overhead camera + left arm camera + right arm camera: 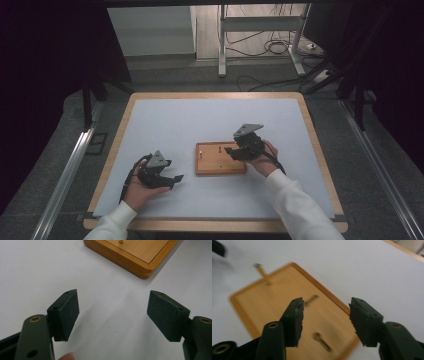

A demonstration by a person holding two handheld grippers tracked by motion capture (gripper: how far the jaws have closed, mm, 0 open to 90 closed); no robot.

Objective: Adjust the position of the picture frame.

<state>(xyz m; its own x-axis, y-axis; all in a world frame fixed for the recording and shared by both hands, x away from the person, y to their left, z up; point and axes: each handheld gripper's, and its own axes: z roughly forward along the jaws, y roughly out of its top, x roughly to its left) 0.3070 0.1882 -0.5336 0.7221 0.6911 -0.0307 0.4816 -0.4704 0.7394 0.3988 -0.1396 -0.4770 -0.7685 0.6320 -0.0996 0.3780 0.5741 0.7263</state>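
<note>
White tabletop | wooden board unmarked, no legible writing | left gripper released | right gripper released over board

The board is honey-coloured wood with a thin dark line inset along its edge and small brass-toned pegs. The tabletop is pale grey-white with a light wood rim. Both grippers, left and right, are black with grey plates. The sleeves are white.

No lettering, label or number can be read anywhere (the wooden board bears none).
</note>
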